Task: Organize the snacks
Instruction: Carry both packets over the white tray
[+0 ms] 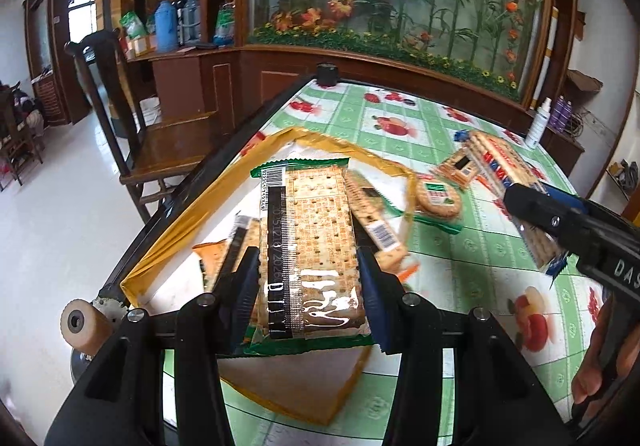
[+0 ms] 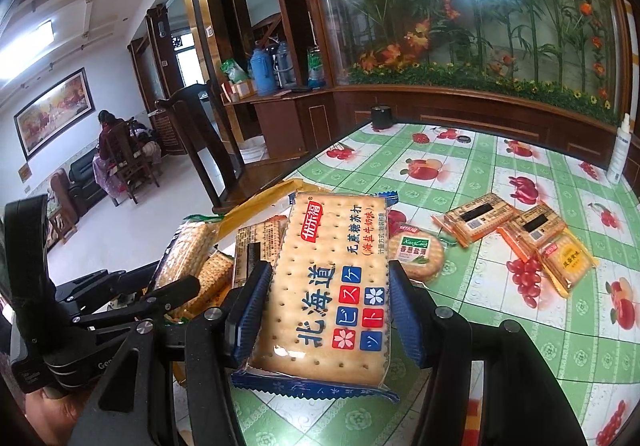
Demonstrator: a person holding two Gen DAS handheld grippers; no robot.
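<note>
Left gripper [image 1: 308, 278] clamps a green-edged cracker pack [image 1: 310, 242] between its blue pads, barcode side up, held over the yellow-rimmed tray [image 1: 180, 222] at the table's left edge. Right gripper [image 2: 330, 298] clamps a blue-edged cracker pack [image 2: 328, 286], printed face up, above the green fruit-print tablecloth [image 2: 520, 346].

Left wrist view only: the tray's white floor with an orange snack pack [image 1: 212, 254] lying left of the held pack and another barcode-marked cracker pack [image 1: 372, 218] to its right, partly under it. A tape roll [image 1: 82, 326] sits at the table corner. The right gripper shows from the side here, at far right, the blue pack sticking out past its fingers, a hand [image 1: 600, 366] below it.

Right wrist view only: the blue pack's front print, and three orange-wrapped cracker packs [image 2: 480, 218] lying loose on the cloth to the right, well apart from the tray. Left gripper body appears at lower left, its green pack seen edge-on. A seated person [image 2: 110, 150] is in the far room.

Both views: a round green-label cracker pack [image 2: 416, 254] lies on the cloth just beside the tray's right rim; a white spray bottle [image 2: 620, 150] stands at the far right edge.
</note>
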